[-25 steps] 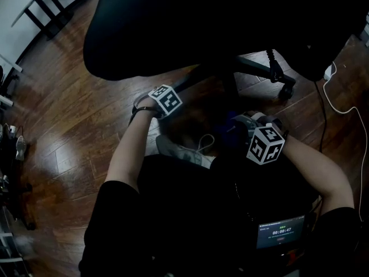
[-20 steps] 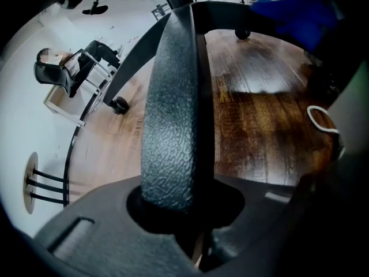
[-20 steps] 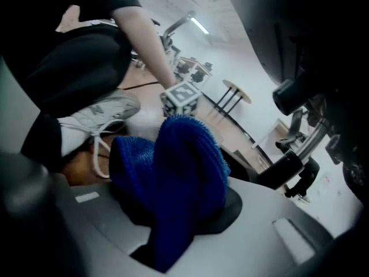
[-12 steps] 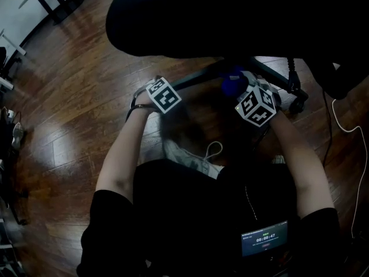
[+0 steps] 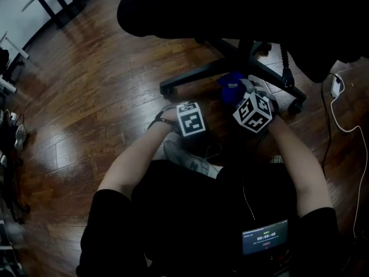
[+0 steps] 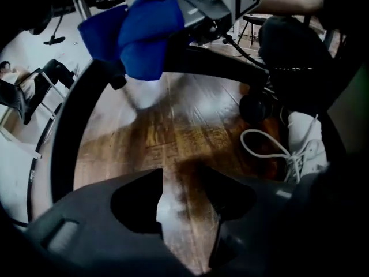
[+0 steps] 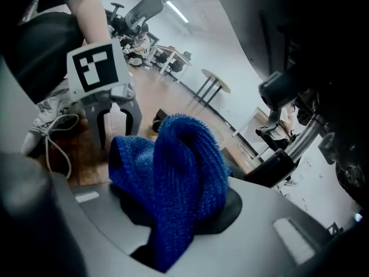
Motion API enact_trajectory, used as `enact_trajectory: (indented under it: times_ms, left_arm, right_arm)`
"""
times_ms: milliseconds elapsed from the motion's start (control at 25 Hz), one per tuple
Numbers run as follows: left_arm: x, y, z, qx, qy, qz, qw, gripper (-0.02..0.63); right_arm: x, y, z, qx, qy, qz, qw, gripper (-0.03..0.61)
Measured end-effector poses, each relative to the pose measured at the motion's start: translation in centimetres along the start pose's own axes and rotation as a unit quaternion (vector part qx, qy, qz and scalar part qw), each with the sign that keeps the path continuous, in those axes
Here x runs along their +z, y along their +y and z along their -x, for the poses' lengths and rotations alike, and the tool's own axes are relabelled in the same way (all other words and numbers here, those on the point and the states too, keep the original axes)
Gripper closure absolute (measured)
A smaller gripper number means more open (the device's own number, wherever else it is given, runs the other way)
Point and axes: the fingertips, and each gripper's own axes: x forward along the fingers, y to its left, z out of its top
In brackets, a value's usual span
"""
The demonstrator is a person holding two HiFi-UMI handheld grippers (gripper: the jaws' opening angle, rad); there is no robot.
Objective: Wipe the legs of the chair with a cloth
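So the right gripper (image 7: 173,224) is clamping the blue cloth (image 7: 179,166) right by a chair leg (image 5: 196,75). The left gripper (image 6: 187,192) has just been opening its jaws, with nothing between them. I'm guessing most legs are waiting for wiping.

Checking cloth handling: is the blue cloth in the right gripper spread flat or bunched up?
Bunched: the blue cloth bulges in thick folds, clamped in the right gripper.

- Dark, glossy wood-plank floor (image 5: 86,97) catches pale patches of light.
- White wall (image 5: 12,7) at upper left, with a black-legged table (image 5: 69,7) beside it.
- White cable (image 5: 346,123) trails along the right.
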Motion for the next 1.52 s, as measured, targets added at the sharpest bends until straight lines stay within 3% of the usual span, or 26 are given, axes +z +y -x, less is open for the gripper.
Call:
enact_trajectory:
  times_ms: [80,280,360,560,760,1080,1200,1400,1520]
  left_arm:
    - [0.0,-1.0,-0.9,-0.012,0.0,-0.002,0.9999,0.386]
    - [-0.8,-3.6,-2.5,-0.032,0.015,-0.042,0.9985,0.559]
    - [-0.8,-4.0,-2.7,-0.033,0.017,-0.054,0.9978,0.597]
    - [-0.9,-3.5,-3.0,-0.043,0.047,0.001,0.998,0.607]
    - [-0.5,-3.8,-3.1,-0.031,0.06,-0.01,0.9977,0.609]
    - [-1.3,-4.1,-2.5,-0.07,0.043,0.036,0.996,0.607]
    - [-0.5,-4.0,-2.5,-0.067,0.037,0.027,0.9967,0.607]
    - [-0.6,-3.6,-2.4,-0.063,0.033,0.019,0.9973,0.607]
    - [-1.1,-3.5,-2.5,-0.064,0.051,0.021,0.9964,0.607]
  right_arm:
    - [0.1,2.4,1.5,0.031,-0.008,0.017,0.999,0.481]
    - [-0.7,11.4,6.4,0.163,-0.022,0.061,0.984,0.48]
    - [-0.9,14.0,8.0,0.187,-0.03,0.076,0.979,0.48]
    - [-1.1,15.1,8.1,0.159,-0.032,0.096,0.982,0.479]
    - [-0.8,13.3,6.8,0.134,-0.028,0.088,0.987,0.477]
    - [-0.3,0.2,-0.5,0.013,0.008,0.009,1.0,0.477]
    - [-0.2,-4.0,-2.0,-0.023,0.014,-0.026,0.999,0.477]
    - [0.1,-4.7,-2.2,-0.058,0.004,-0.025,0.998,0.483]
    - [-0.2,-3.1,-1.4,-0.045,0.004,-0.019,0.999,0.483]
